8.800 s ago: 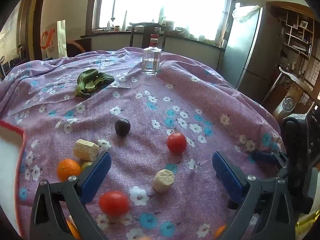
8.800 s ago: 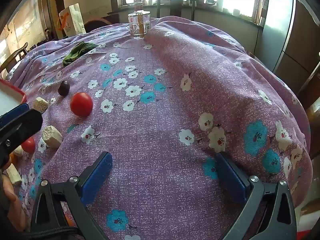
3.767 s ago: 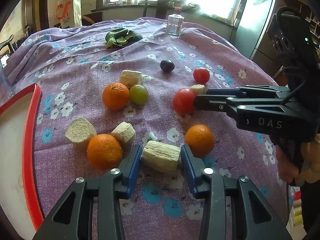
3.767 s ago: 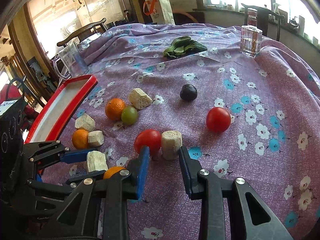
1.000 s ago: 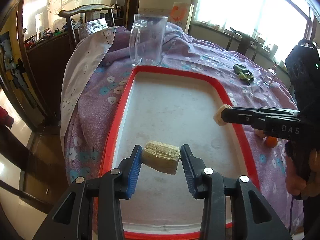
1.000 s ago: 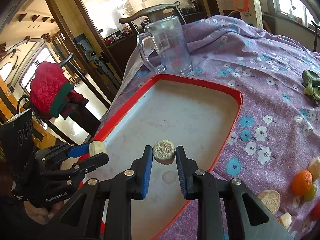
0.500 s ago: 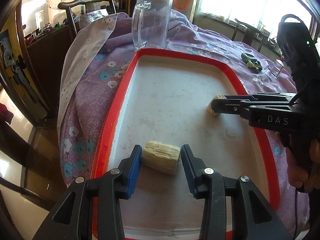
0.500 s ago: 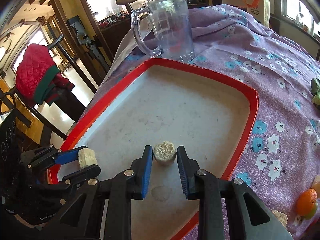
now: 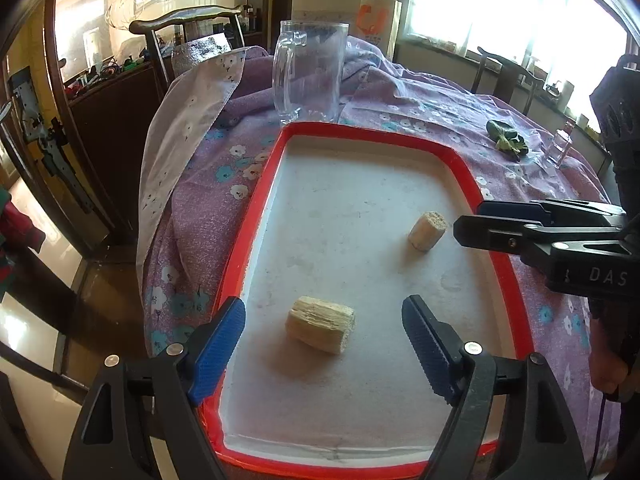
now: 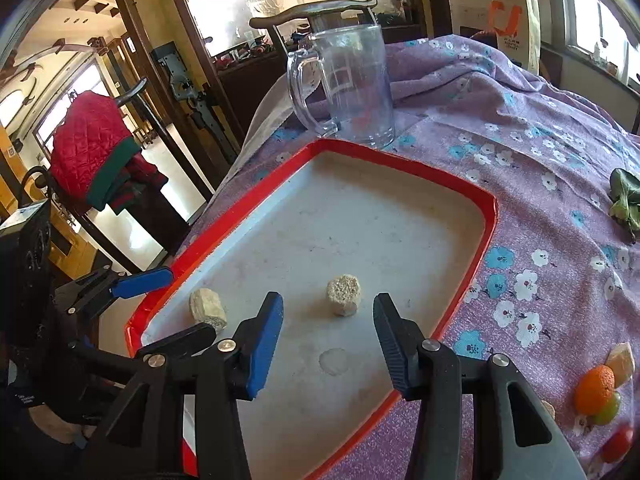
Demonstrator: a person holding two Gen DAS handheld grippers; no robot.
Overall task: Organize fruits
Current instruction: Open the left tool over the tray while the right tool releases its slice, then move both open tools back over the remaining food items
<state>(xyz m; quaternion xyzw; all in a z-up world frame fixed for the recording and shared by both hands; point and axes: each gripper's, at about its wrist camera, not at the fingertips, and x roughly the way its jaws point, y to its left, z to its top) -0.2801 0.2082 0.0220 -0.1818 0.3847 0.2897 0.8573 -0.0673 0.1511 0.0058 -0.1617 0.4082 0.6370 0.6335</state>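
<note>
On tray (image 9: 256, 216), white inside with red rim, two pale chunks lying free. Left gripper (image 9: 324, 348) low over near end, jaws opening, blue pads well clear of long chunk (image 9: 320, 329) lying on its side between them, touching neither. Right gripper (image 10: 326, 336) jaws also opening, round chunk (image 10: 344, 294) standing on end on tray floor just ahead of pads, in line with the gap, untouched. Same round chunk (image 9: 427, 231) seen from left wrist just beside right gripper's tips, near tray's right rim; long chunk (image 10: 207, 309) seen from right wrist near tray's corner, beside left gripper's blue pad. Beyond tray's far end, glass mug (image 9: 308, 76) upright on purple flowered cloth (image 9: 420, 104). Off to right on cloth, orange (image 10: 594, 389) touching green fruit (image 10: 608, 405), red fruit (image 10: 616, 445) nearer, greens (image 10: 625, 200) farther back.
</note>
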